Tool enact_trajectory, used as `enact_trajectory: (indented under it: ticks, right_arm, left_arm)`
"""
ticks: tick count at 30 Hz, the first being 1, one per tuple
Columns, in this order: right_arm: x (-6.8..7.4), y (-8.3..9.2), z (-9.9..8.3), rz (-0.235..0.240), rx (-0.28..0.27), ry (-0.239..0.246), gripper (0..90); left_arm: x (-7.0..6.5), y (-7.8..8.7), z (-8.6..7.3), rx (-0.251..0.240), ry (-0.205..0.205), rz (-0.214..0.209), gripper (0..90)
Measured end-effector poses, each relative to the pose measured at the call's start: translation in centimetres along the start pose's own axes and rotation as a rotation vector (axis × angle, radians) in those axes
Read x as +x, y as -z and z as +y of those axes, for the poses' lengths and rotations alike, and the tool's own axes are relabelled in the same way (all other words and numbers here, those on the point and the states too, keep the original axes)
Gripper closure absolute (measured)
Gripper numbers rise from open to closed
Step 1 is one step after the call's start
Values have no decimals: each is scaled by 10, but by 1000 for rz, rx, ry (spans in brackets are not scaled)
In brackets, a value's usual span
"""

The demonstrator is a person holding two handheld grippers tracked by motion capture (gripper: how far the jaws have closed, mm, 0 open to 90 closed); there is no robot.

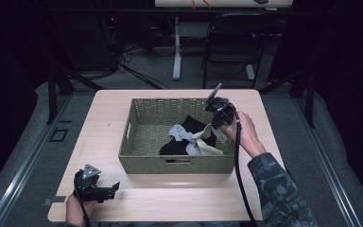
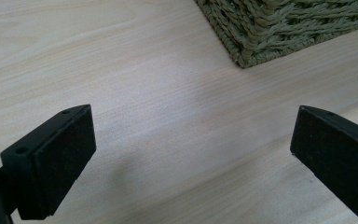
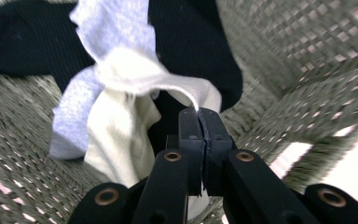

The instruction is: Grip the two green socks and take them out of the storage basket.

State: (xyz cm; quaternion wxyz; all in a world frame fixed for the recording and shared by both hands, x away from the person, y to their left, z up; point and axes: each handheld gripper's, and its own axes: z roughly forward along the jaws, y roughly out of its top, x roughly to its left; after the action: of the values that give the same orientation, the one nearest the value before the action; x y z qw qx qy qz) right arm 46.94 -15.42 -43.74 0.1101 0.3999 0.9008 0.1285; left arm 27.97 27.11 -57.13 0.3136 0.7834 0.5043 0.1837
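Note:
A green woven basket [image 1: 142, 142] stands mid-table with a black cloth [image 1: 191, 125], a pale grey cloth [image 1: 179, 132] and a cream cloth [image 1: 207, 142] inside. My right gripper [image 1: 213, 124] reaches into the basket's right side and is shut on the cream cloth [image 3: 130, 126], pinching its edge between the pads [image 3: 199, 122] and lifting it a little. The grey cloth [image 3: 112, 23] lies over the black cloth [image 3: 191, 42] behind it. My left gripper [image 1: 113, 188] rests at the table's near left corner, jaws open over bare wood [image 2: 182, 116], with the basket corner [image 2: 261, 32] ahead.
The light wooden table [image 1: 104, 113] has bare room to the left of and in front of the basket. A black chair [image 1: 231, 42] and a white table leg [image 1: 177, 47] stand on the grey floor beyond the far edge.

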Motion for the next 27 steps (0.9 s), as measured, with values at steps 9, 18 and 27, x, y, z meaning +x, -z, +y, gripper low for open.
enact_trajectory:
  ticks: [9,18,27]
  right_arm:
    - [1,23,8,-17,-74,-7,896]
    - [3,46,15,-20,-109,-1,897]
    - [5,72,23,-19,-136,14,897]
  left_arm:
    - [0,0,0,2,1,-1,0]
    - [0,0,0,3,1,1,0]
    - [0,0,0,4,4,0,0]
